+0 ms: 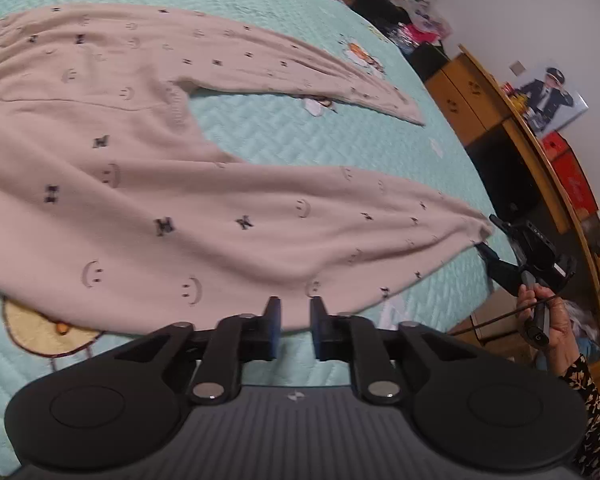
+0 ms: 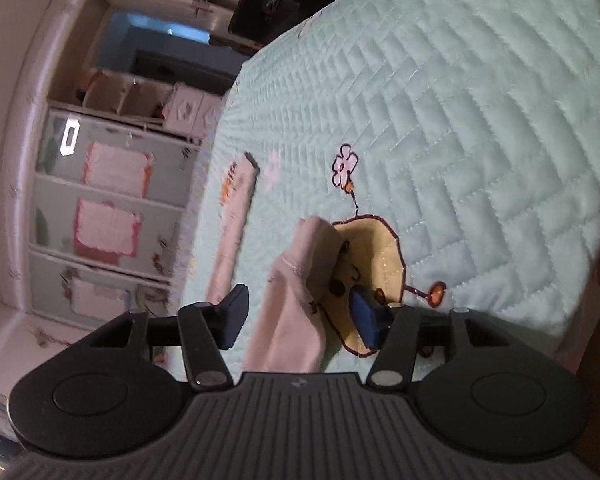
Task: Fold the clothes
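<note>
Pale pink knit trousers with small smiley prints (image 1: 148, 184) lie spread flat on my mint quilted bedspread (image 1: 308, 136), legs apart. My left gripper (image 1: 295, 322) sits at the near leg's edge, jaws narrowly parted, nothing pinched. My right gripper (image 2: 300, 316) is wide, the leg's hem end (image 2: 300, 280) between its jaws, not clamped. Risk: closing on one layer only, or the soft knit slipping out, so the leg drags crooked. The waistband is cut off at the left; the right view is blurred.
</note>
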Tool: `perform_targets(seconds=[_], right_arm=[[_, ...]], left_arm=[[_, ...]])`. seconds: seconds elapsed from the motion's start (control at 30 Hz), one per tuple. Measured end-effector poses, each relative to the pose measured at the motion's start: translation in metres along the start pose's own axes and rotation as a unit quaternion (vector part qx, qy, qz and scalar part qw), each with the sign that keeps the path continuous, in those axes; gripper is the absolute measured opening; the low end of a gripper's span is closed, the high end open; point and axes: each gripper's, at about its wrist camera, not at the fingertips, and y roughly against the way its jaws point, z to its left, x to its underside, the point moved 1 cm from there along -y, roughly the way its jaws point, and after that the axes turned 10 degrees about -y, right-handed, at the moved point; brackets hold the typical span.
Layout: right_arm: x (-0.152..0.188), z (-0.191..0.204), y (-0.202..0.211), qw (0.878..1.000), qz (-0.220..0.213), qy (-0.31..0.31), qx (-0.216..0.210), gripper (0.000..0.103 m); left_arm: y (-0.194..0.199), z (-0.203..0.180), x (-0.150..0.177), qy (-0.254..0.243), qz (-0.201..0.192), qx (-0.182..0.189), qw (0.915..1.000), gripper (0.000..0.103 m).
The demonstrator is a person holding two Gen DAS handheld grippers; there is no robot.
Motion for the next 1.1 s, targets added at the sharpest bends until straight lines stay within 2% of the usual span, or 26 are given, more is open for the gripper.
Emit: perform_targets(seconds=[0.03, 0.07, 0.1, 0.17, 0.2, 0.23, 0.3, 0.37, 0.47, 0.53, 0.67, 0.73, 0.8, 0.83, 0.87, 0.9, 0.93, 1.0, 1.07, 1.1], right_arm=[[0.001, 0.006, -0.006, 1.000, 0.000, 0.013, 0.007, 0.033], [0.001, 0.011, -0.012, 1.000, 0.005, 0.023, 0.013, 0.009], [0.001, 0.017, -0.015, 0.999, 0.010, 0.034, 0.018, 0.002], [0.003, 0.035, -0.013, 0.998, 0.012, 0.065, 0.016, 0.002], [0.004, 0.051, -0.007, 0.995, 0.001, 0.096, -0.005, 0.002], [0.007, 0.068, 0.004, 0.990, -0.019, 0.135, -0.031, 0.002], [0.012, 0.094, 0.023, 0.974, -0.063, 0.210, -0.050, 0.002], [0.014, 0.096, 0.024, 0.962, -0.090, 0.258, -0.014, 0.002], [0.005, 0.050, -0.004, 0.966, -0.045, 0.233, 0.099, 0.003], [0.003, 0.040, -0.007, 0.974, -0.038, 0.198, 0.100, 0.000], [-0.002, 0.030, -0.005, 0.989, -0.035, 0.125, 0.075, 0.001], [-0.004, 0.024, -0.004, 0.994, -0.033, 0.088, 0.062, 0.006], [-0.006, 0.019, -0.003, 0.997, -0.031, 0.051, 0.049, 0.023], [-0.007, 0.016, -0.003, 0.998, -0.031, 0.032, 0.043, 0.042], [-0.008, 0.014, -0.002, 0.999, -0.030, 0.014, 0.036, 0.054], [-0.002, 0.016, -0.002, 0.999, -0.030, 0.017, 0.038, 0.055], [0.001, 0.021, -0.005, 0.998, -0.030, 0.035, 0.050, 0.054], [0.006, 0.028, -0.014, 0.993, -0.032, 0.080, 0.078, 0.045], [0.010, 0.032, -0.020, 0.987, -0.033, 0.117, 0.110, 0.021], [0.010, 0.034, -0.023, 0.984, -0.033, 0.127, 0.122, 0.017]], left_arm=[[0.001, 0.001, 0.000, 0.004, -0.001, -0.003, 1.0000, 0.018], [0.002, 0.002, 0.000, 0.010, -0.004, -0.004, 0.9999, 0.018], [0.005, 0.003, -0.001, 0.012, -0.007, -0.006, 0.9999, 0.018], [0.011, 0.000, -0.003, 0.005, -0.017, -0.013, 0.9998, 0.018], [0.014, -0.002, -0.004, -0.002, -0.020, -0.025, 0.9995, 0.018], [0.017, -0.005, -0.006, -0.008, -0.021, -0.038, 0.9990, 0.021], [0.019, -0.005, -0.009, -0.005, -0.014, -0.069, 0.9975, 0.028], [0.020, -0.003, -0.010, -0.002, -0.010, -0.103, 0.9947, 0.032], [0.019, 0.002, -0.009, 0.012, 0.003, -0.141, 0.9899, 0.034], [0.018, 0.004, -0.008, 0.017, 0.018, -0.164, 0.9862, 0.035], [0.024, 0.010, -0.004, 0.035, 0.056, -0.239, 0.9686, 0.038], [0.032, 0.013, -0.002, 0.037, 0.051, -0.259, 0.9639, 0.040], [0.040, 0.015, 0.000, 0.034, 0.044, -0.279, 0.9588, 0.044], [0.045, 0.016, 0.000, 0.032, 0.040, -0.290, 0.9556, 0.045], [0.049, 0.017, 0.001, 0.030, 0.037, -0.302, 0.9522, 0.047], [0.053, 0.018, 0.001, 0.029, 0.033, -0.311, 0.9494, 0.049], [0.056, 0.020, 0.002, 0.028, 0.030, -0.318, 0.9473, 0.051], [0.061, 0.025, 0.003, 0.030, 0.027, -0.328, 0.9438, 0.052], [0.065, 0.030, 0.004, 0.033, 0.028, -0.337, 0.9405, 0.053], [0.066, 0.032, 0.004, 0.033, 0.030, -0.343, 0.9384, 0.053]])
